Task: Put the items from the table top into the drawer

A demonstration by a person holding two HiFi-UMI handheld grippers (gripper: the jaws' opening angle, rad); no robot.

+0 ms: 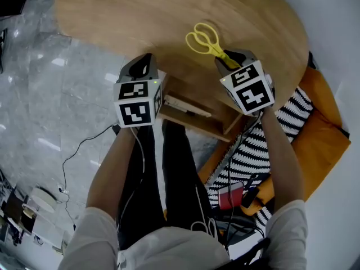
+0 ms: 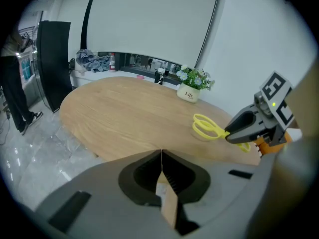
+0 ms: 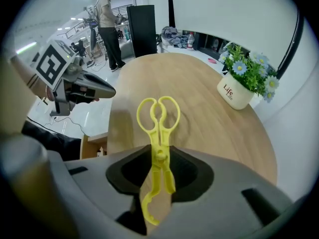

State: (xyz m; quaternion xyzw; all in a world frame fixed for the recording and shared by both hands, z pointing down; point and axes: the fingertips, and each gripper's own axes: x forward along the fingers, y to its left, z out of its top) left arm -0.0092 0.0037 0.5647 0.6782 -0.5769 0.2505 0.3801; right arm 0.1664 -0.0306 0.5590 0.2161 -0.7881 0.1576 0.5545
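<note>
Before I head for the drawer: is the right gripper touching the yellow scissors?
Touching. The right gripper view shows the scissors clamped between the jaws of the right gripper, with the handles sticking out ahead.

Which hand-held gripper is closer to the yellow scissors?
Right. The right hand-held gripper has the yellow scissors clamped between its jaws, handles sticking out over the table. The left hand-held gripper is off to their side, apart from them, jaws closed on nothing.

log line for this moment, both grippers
left hand-held gripper: shut, empty | right hand-held gripper: shut on yellow tongs, over table | drawer: open
</note>
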